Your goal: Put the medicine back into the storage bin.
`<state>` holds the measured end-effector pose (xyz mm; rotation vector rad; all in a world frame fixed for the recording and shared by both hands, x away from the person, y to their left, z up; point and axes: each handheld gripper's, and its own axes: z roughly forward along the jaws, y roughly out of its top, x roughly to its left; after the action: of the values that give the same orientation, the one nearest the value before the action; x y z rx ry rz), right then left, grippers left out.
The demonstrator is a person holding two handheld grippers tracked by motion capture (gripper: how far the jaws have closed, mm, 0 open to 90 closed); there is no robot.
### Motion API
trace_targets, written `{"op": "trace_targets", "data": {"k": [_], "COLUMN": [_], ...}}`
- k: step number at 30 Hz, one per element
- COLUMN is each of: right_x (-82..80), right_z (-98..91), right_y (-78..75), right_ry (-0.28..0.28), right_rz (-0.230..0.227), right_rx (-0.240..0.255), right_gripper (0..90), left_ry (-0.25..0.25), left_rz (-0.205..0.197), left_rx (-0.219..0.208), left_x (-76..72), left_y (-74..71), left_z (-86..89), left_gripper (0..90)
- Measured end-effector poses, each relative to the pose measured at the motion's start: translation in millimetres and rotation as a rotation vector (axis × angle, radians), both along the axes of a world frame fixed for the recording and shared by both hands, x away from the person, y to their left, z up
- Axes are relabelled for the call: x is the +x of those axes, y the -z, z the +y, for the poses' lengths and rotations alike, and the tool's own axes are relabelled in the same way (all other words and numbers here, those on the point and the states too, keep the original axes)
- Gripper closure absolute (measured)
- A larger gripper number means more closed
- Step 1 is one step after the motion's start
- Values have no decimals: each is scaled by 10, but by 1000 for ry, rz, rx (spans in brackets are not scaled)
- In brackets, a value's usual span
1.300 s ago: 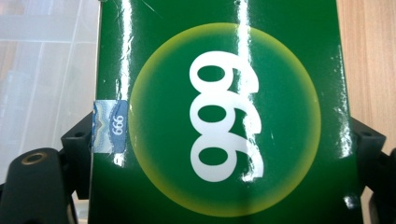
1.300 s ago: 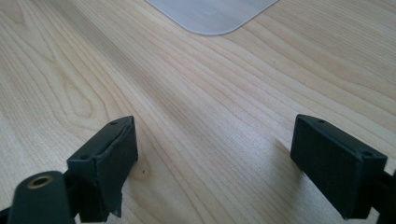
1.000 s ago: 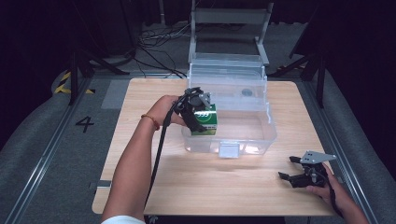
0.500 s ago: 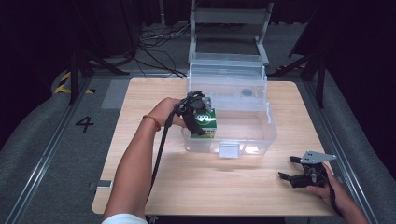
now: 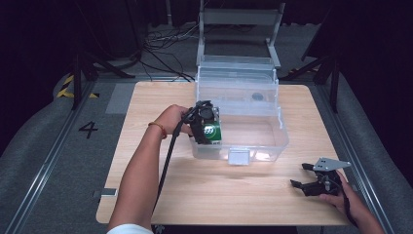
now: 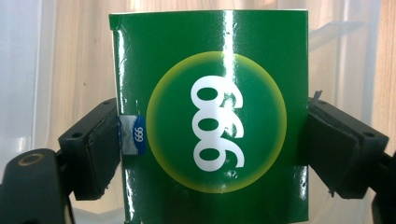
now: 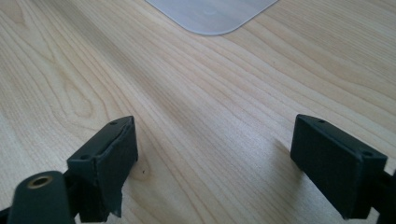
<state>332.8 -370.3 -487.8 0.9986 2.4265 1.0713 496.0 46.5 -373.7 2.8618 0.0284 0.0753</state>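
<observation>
The left claw (image 6: pixel 212 140), clamped on the green box (image 6: pixel 212 116), holds it inside the clear bin's (image 5: pixel 280 131) left front corner, ready to set down and release, while the right claw (image 5: pixel 306 176) rests apart on the tabletop (image 5: pixel 234 195).

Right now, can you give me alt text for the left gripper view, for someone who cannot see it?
A glossy green box, printed with white digits in a yellow-edged circle, is clamped between the left gripper's two black jaws. Behind it are the walls of a clear plastic bin and a light wooden table.

Left tongs (image 5: pixel 208 127) clamped, right tongs (image 5: pixel 306 182) agape
</observation>
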Motion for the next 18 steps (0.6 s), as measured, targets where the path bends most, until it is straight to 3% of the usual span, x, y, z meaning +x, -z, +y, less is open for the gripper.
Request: {"op": "trace_targets", "data": {"k": [6, 11, 18], "right_x": [0, -1, -4], "right_z": [0, 0, -1], "right_y": [0, 0, -1], "right_ry": [0, 0, 0], "right_rz": [0, 0, 1], "right_rx": [0, 0, 0], "right_gripper": [150, 151, 150], "left_ry": [9, 18, 19], "left_rz": [-28, -39, -9], "left_rx": [51, 120, 110], "left_x": [-22, -34, 18], "left_y": [8, 12, -3], "left_z": [-61, -136, -172], "left_gripper": [149, 148, 148]}}
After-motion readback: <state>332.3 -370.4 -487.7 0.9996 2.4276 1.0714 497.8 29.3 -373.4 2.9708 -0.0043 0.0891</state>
